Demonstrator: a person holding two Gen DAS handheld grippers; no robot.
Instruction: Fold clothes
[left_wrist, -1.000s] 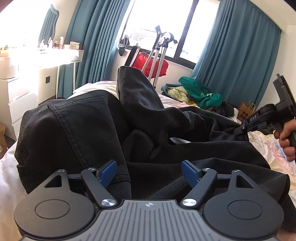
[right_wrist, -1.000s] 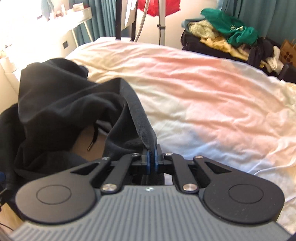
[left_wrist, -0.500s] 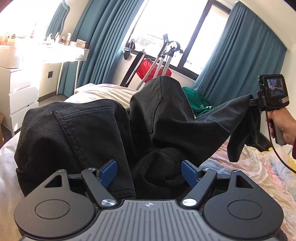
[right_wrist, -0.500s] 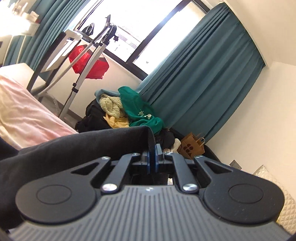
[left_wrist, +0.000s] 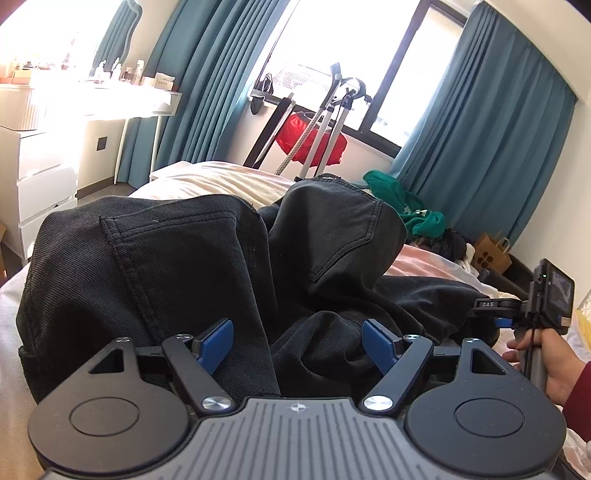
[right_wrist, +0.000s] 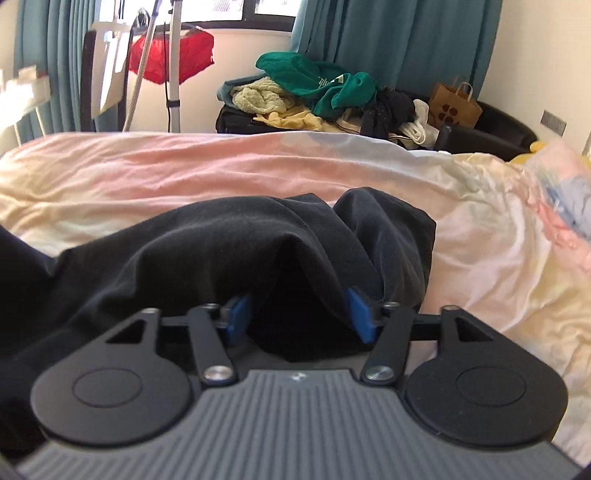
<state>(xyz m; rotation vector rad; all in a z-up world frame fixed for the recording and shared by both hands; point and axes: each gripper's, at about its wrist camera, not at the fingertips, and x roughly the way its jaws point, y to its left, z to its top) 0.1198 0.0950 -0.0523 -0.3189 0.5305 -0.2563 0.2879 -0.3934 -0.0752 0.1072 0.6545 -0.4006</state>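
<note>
Black jeans (left_wrist: 177, 258) lie bunched on the bed, waist and back pockets near my left gripper (left_wrist: 297, 341). The left gripper is open, its blue pads on either side of a fold of the jeans. The right gripper (right_wrist: 297, 314) is open too. A leg end of the jeans (right_wrist: 258, 240) lies slack between and over its blue pads. In the left wrist view the right gripper (left_wrist: 495, 314) sits low at the right, at the leg's far end, held by a hand.
The bed sheet (right_wrist: 184, 166) is pale pink and cream, wrinkled at the right. Behind the bed are a pile of clothes (right_wrist: 314, 88), a paper bag (right_wrist: 456, 105), a red garment on a rack (left_wrist: 310, 142) and a white dresser (left_wrist: 40, 162) at the left.
The right gripper, shut on the jeans leg and lifted high, has come down to the bed and opened, letting the leg drop. The left gripper stayed open in place.
</note>
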